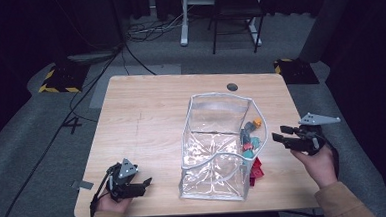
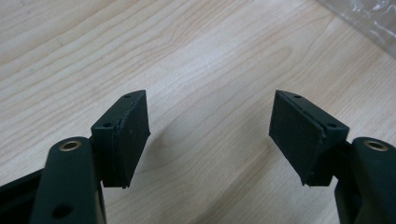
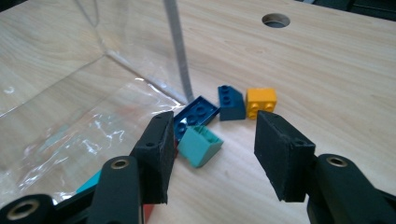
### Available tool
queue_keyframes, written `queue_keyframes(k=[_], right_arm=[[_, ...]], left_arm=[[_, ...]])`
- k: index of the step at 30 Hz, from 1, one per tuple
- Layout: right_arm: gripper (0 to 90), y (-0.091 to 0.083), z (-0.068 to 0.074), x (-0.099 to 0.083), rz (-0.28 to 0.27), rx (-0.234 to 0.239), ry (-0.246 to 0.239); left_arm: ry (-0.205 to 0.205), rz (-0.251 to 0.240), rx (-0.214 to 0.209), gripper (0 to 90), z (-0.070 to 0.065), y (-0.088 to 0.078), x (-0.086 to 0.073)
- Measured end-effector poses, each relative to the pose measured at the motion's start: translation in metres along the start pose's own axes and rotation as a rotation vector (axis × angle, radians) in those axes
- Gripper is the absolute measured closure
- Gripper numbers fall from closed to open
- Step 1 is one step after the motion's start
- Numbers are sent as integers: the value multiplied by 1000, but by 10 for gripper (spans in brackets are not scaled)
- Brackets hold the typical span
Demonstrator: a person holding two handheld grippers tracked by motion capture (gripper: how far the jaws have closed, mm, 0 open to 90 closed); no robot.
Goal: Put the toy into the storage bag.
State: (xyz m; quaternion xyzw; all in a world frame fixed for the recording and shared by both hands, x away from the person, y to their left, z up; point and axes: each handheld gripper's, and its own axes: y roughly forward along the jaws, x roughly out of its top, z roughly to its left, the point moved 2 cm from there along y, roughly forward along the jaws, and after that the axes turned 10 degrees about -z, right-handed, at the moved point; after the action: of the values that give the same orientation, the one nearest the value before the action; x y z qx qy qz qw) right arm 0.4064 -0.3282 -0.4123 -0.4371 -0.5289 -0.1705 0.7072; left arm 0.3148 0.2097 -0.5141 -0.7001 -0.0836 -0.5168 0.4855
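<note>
Both grippers empty over a pale wooden table

The right gripper (image 3: pixel 212 154) hangs released above loose toy bricks (image 3: pixel 201 145) beside the clear bag (image 1: pixel 218 152); the left gripper (image 2: pixel 210 135) gapes over bare table (image 1: pixel 146 111), grey carpet (image 1: pixel 28 147) and cables around.

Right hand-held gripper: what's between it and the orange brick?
Only bare table, per the right gripper view; the right hand-held gripper stands open short of the orange brick.

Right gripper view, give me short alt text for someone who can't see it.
The right gripper, jaws open, points at a teal brick, two blue bricks and an orange brick on the wooden table, beside a clear plastic bag.
</note>
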Motion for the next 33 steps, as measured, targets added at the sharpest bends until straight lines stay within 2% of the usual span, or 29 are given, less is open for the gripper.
queue_keyframes(k=[3, 5, 9, 10, 12, 15, 16, 20, 27, 29, 33], right_arm=[[480, 8, -10, 4, 10, -4, 6], [480, 17, -16, 5, 11, -4, 13], [480, 44, -25, 10, 31, -11, 12], [480, 44, -25, 10, 31, -11, 12], [480, 56, -27, 11, 33, -10, 10], [479, 73, -32, 10, 63, -15, 34], [476, 81, -35, 11, 71, -30, 38], [470, 94, -39, 9, 76, -50, 51], [468, 115, -44, -4, 128, -84, 61], [472, 119, -43, -5, 137, -91, 47], [536, 123, -43, -8, 144, -110, 48]], left_arm=[[4, 8, 2, 290, 0, 1, -3], [-9, -8, -16, 288, 3, 2, -5], [-10, -25, -23, 278, 7, 3, -6], [-10, -24, -22, 278, 7, 3, -6], [-11, -24, -24, 274, 7, 3, -6], [-8, -21, -31, 269, 8, 4, -6], [-7, -19, -31, 265, 9, 4, -6], [-16, -19, -26, 255, 9, 5, -5], [-7, -12, -36, 224, 11, 7, -4], [-6, -10, -40, 207, 12, 8, -3], [-7, -6, -41, 191, 12, 9, -3]])
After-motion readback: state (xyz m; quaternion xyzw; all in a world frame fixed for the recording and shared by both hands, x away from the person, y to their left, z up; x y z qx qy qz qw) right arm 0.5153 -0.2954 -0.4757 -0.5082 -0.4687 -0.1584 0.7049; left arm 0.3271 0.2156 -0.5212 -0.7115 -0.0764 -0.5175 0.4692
